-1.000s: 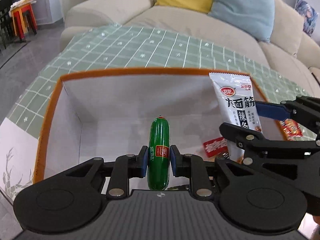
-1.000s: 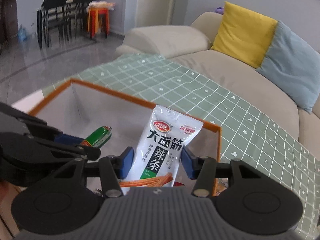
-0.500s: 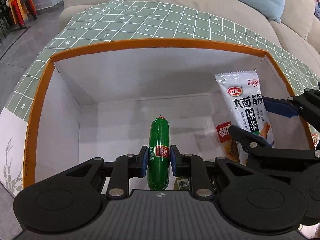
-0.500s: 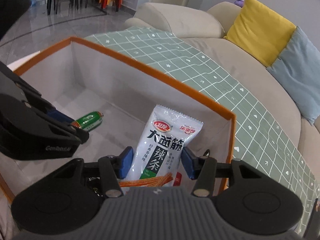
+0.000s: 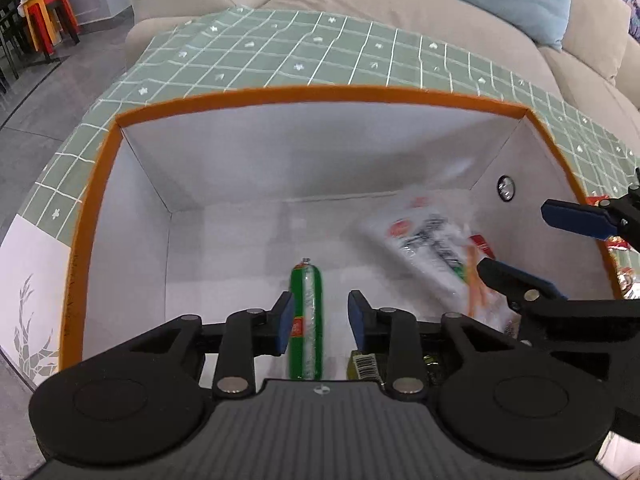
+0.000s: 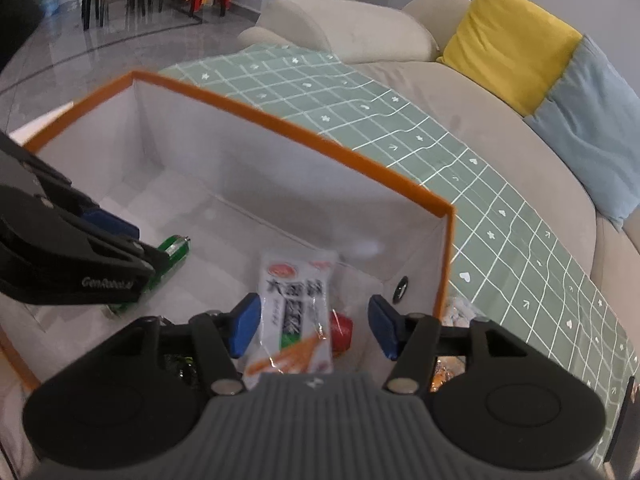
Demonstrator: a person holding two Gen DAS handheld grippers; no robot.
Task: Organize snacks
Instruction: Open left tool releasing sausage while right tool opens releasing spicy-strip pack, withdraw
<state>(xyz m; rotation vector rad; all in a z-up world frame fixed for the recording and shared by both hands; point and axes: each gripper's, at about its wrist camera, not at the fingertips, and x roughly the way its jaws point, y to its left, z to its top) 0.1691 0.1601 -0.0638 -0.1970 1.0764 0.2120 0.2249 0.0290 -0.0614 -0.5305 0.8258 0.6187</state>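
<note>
A white storage box with an orange rim (image 5: 96,168) (image 6: 304,136) sits on the green checked cloth. My left gripper (image 5: 320,318) is open inside it; a green sausage (image 5: 306,320) drops between its pads, blurred, and also shows in the right wrist view (image 6: 172,248). My right gripper (image 6: 314,326) is open over the box's right end; the white spicy-strip packet (image 6: 298,316) falls from it, tilted and blurred in the left wrist view (image 5: 432,256).
Other snacks lie on the box floor: a red packet (image 6: 342,330) and a dark one (image 5: 364,364). More snack packets (image 6: 452,360) lie on the cloth outside the box's right wall. A beige sofa (image 6: 460,112) with cushions is behind.
Both grippers lowered into the box and opened. The sausage and the white packet have left the pads and are falling to the box floor.
</note>
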